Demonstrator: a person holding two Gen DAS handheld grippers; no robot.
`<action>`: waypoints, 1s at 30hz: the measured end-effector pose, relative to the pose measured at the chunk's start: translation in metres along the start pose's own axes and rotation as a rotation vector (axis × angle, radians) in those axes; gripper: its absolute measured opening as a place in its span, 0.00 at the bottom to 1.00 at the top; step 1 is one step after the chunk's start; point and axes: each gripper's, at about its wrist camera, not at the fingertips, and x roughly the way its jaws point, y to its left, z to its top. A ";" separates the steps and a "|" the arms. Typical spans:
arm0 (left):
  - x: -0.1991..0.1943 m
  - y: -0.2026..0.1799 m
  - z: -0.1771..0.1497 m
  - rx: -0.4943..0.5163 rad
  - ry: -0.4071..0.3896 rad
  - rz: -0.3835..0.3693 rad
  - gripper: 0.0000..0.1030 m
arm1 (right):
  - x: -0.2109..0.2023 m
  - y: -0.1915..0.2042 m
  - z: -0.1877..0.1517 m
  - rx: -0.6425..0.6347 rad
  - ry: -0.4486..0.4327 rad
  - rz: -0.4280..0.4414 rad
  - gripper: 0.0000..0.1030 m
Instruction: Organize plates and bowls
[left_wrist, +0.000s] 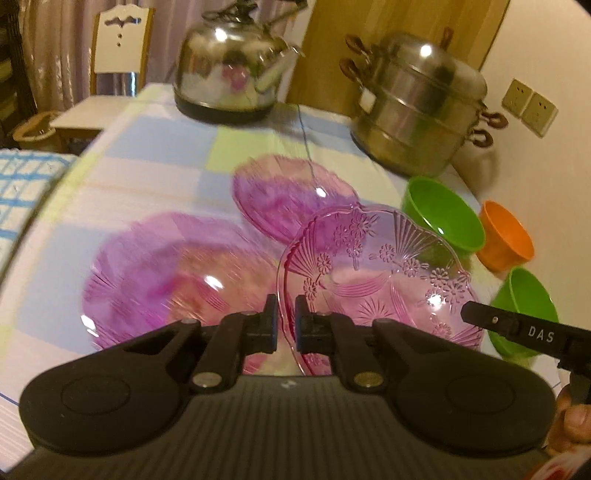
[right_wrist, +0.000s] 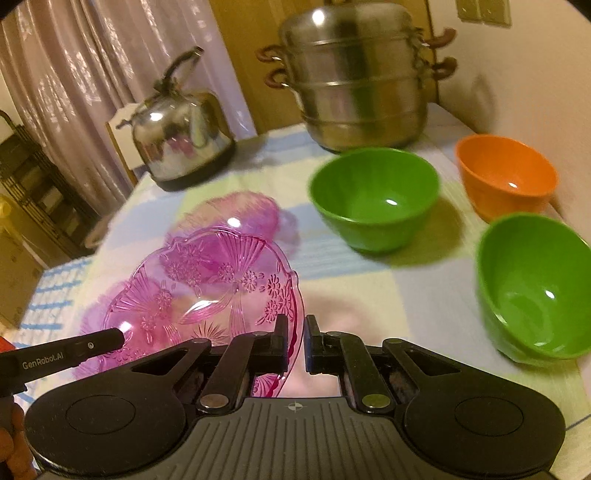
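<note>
A pink glass plate with a fan and flower pattern (left_wrist: 376, 269) is held up off the table by both grippers. My left gripper (left_wrist: 286, 325) is shut on its near left rim. My right gripper (right_wrist: 296, 343) is shut on its opposite rim; the plate (right_wrist: 207, 288) hangs to the left of it. Two more pink plates lie on the cloth, a near one (left_wrist: 166, 273) and a far one (left_wrist: 284, 192). Two green bowls (right_wrist: 373, 195) (right_wrist: 535, 284) and an orange bowl (right_wrist: 506, 173) stand upright on the right.
A steel kettle (left_wrist: 229, 62) and a stacked steel steamer pot (left_wrist: 413, 103) stand at the table's back. The checked tablecloth (right_wrist: 369, 295) covers the table. A chair (left_wrist: 118, 44) and curtain lie beyond the left edge.
</note>
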 end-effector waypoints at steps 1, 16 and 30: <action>-0.005 0.006 0.006 0.002 -0.001 0.007 0.07 | 0.000 0.008 0.003 0.004 -0.003 0.011 0.08; -0.011 0.106 0.060 0.110 0.081 0.090 0.08 | 0.041 0.108 0.001 0.072 0.052 0.104 0.07; 0.033 0.142 0.040 0.109 0.135 0.069 0.09 | 0.079 0.123 -0.025 0.031 0.122 0.057 0.08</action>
